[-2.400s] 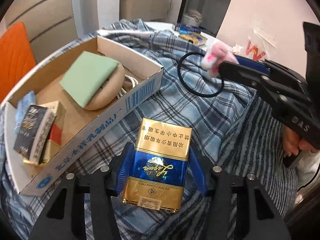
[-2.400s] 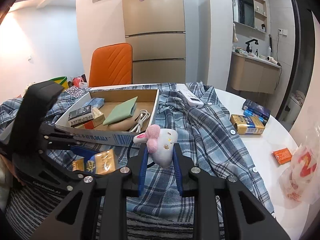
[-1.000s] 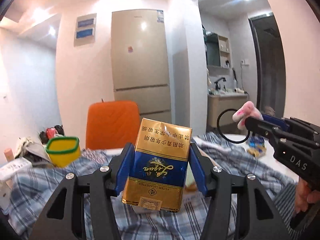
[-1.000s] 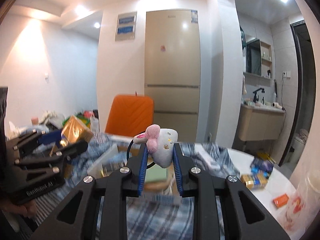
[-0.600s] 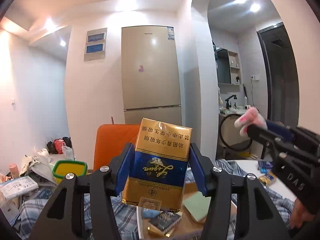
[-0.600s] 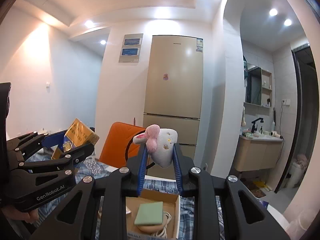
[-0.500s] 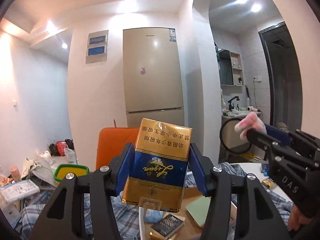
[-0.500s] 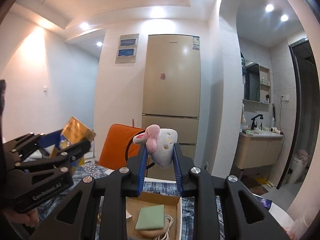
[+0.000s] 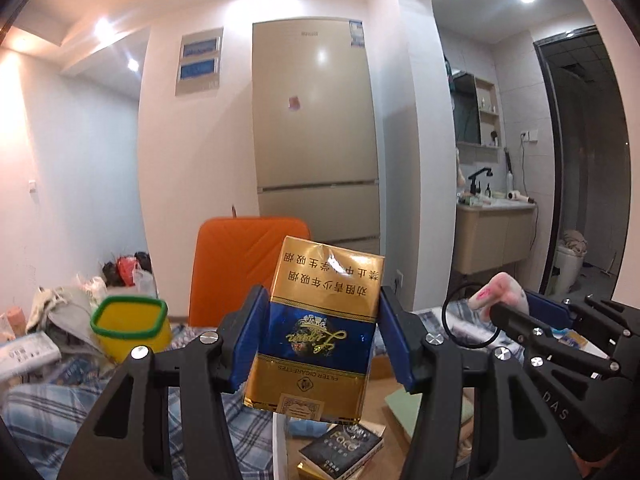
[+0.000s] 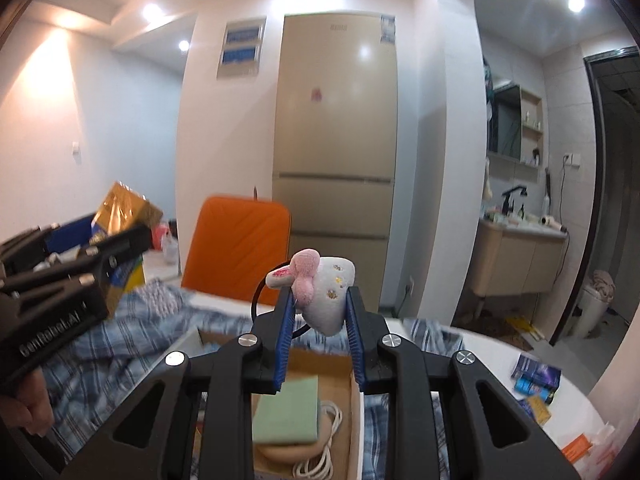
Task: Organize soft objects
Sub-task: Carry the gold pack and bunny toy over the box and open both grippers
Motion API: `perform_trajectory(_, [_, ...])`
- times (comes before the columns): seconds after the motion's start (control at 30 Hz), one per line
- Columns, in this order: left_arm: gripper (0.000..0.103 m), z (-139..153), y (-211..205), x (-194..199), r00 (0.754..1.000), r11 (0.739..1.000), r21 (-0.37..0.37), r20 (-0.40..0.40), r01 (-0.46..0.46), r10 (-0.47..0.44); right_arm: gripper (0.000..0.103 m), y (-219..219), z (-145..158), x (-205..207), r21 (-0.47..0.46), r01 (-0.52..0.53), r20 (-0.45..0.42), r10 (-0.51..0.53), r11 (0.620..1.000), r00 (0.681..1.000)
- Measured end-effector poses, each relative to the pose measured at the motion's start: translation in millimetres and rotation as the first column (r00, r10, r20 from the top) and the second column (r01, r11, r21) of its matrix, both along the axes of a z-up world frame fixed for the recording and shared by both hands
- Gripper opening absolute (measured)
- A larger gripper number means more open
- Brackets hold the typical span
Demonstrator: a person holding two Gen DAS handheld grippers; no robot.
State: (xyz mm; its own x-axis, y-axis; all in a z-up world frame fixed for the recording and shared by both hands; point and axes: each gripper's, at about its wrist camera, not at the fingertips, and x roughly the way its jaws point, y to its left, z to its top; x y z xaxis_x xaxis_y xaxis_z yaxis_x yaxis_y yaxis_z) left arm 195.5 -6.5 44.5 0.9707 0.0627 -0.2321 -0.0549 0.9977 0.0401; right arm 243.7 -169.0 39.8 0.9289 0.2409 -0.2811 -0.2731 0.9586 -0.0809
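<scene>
1. I see a cigarette pack (image 9: pixel 320 332), glossy gold-and-blue film wrap.
2. I see a plush toy (image 10: pixel 326 296), fuzzy white-and-pink cloth.
3. I see a cardboard box (image 10: pixel 338 384), matt brown.
4. I see a shirt (image 10: pixel 120 344), plaid woven cloth.

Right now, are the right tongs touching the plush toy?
Touching. The right wrist view shows the right tongs with both blue pads pressed against the sides of the plush toy, holding it in the air above the cardboard box.
</scene>
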Motion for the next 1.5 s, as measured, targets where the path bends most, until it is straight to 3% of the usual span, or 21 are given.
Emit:
perform_trajectory(0.37, [0.054, -51, 5, 18, 0.994, 0.999, -0.046, -0.109, -0.006, 0.001, 0.026, 4, -50, 33, -0.049, 0.004, -0.135, -0.010, 0.999, 0.991])
perform_trajectory(0.87, [0.054, -57, 11, 23, 0.989, 0.998, -0.057, -0.147, -0.009, 0.001, 0.026, 3, -70, 43, -0.051, -0.011, -0.219, -0.001, 0.999, 0.976])
perform_trajectory(1.03, [0.054, -58, 10, 26, 0.987, 0.999, -0.051, -0.161, -0.007, -0.001, 0.034, 9, -77, 47, -0.073, -0.039, -0.256, 0.019, 0.997, 0.967])
perform_trajectory(1.17, [0.055, -59, 10, 29, 0.984, 0.999, -0.052, -0.176, -0.007, -0.003, 0.068, 7, -78, 47, -0.066, -0.033, -0.256, 0.015, 0.997, 0.967])
perform_trajectory(1.5, [0.058, -67, 9, 36, 0.975, 0.999, -0.043, -0.220, 0.006, -0.015, 0.070, -5, -72, 46, -0.038, 0.012, -0.240, -0.020, 0.999, 0.971])
